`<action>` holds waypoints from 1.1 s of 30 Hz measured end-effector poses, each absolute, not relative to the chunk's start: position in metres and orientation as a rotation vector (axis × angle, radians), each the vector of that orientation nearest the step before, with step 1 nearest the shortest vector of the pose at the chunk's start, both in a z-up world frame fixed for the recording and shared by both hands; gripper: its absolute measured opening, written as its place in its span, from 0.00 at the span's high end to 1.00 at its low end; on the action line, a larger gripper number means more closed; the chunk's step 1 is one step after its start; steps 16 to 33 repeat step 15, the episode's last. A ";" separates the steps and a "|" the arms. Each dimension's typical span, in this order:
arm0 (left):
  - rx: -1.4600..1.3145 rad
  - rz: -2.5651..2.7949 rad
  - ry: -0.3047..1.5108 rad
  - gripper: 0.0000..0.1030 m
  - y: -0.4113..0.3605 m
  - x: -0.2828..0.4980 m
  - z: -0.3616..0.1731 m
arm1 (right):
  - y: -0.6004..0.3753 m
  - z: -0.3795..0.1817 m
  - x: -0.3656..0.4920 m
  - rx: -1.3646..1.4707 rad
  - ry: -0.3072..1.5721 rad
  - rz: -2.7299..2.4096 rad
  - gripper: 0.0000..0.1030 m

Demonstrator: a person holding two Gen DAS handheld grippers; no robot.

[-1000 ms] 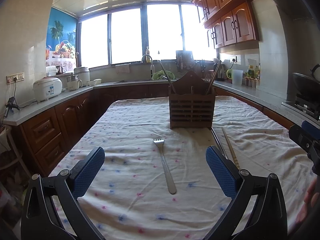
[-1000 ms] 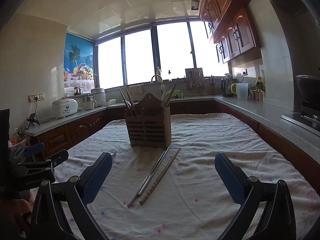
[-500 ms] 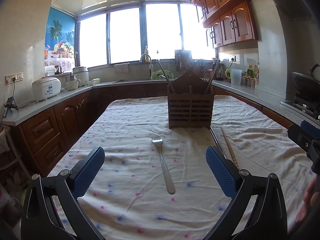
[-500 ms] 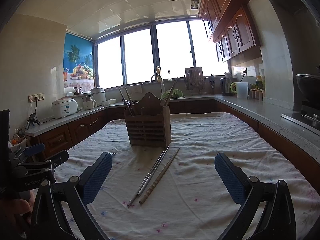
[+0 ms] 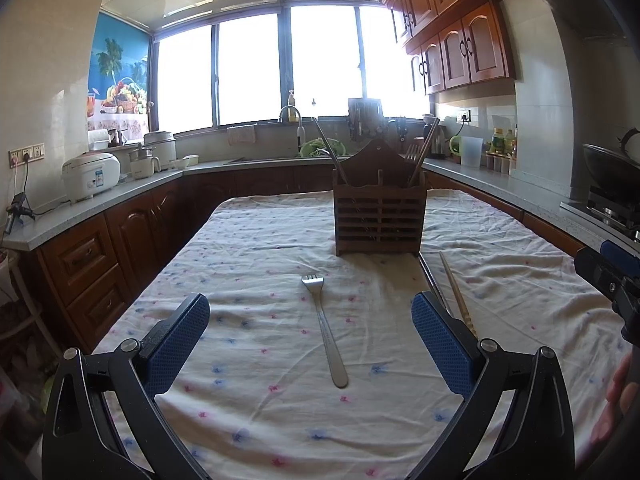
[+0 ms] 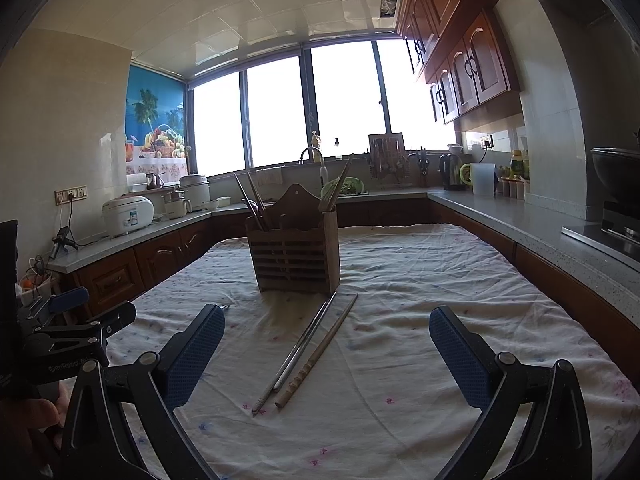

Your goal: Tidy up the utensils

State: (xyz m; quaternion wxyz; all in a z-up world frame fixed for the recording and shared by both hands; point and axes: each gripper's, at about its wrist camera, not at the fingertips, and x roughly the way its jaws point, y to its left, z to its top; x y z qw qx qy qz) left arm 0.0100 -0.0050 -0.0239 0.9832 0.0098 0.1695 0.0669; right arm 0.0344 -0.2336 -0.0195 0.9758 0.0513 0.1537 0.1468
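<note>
Two wide-open, empty grippers over a clothed table with loose cutlery and a wooden caddy.

Writing: "CenRobo…" is legible on the left gripper's body in the right wrist view, its end cut off; the rice cooker [image 5: 91, 175] carries a label too small to read. Left gripper [image 5: 310, 342] has its jaws spread wide, holding nothing; one fork [image 5: 325, 330] lies flat on the cloth [image 5: 256, 248] between its fingers, tines toward the caddy [image 5: 379, 216]; the caddy stands upright beyond, with utensils leaning out of both end compartments, their number unclear. Right gripper [image 6: 326, 354] is likewise wide open and empty; three sticks [image 6: 310, 350] lie close together just before the caddy: two thin metal, one thicker wooden; the left gripper partly hides them in its own view.
</note>
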 end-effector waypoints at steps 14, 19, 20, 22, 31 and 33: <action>0.012 0.103 0.347 0.00 -0.008 0.019 -0.018 | -0.244 -0.021 0.053 0.113 0.360 0.261 0.00; 0.012 0.100 0.347 0.00 -0.008 0.020 -0.017 | -0.244 -0.021 0.054 0.113 0.367 0.262 0.00; 0.012 0.100 0.347 0.00 -0.008 0.020 -0.017 | -0.244 -0.021 0.054 0.113 0.367 0.262 0.00; 0.012 0.100 0.347 0.00 -0.008 0.020 -0.017 | -0.244 -0.021 0.054 0.113 0.367 0.262 0.00; 0.012 0.100 0.347 0.00 -0.008 0.020 -0.017 | -0.244 -0.021 0.054 0.113 0.367 0.262 0.00; 0.012 0.100 0.347 0.00 -0.008 0.020 -0.017 | -0.244 -0.021 0.054 0.113 0.367 0.262 0.00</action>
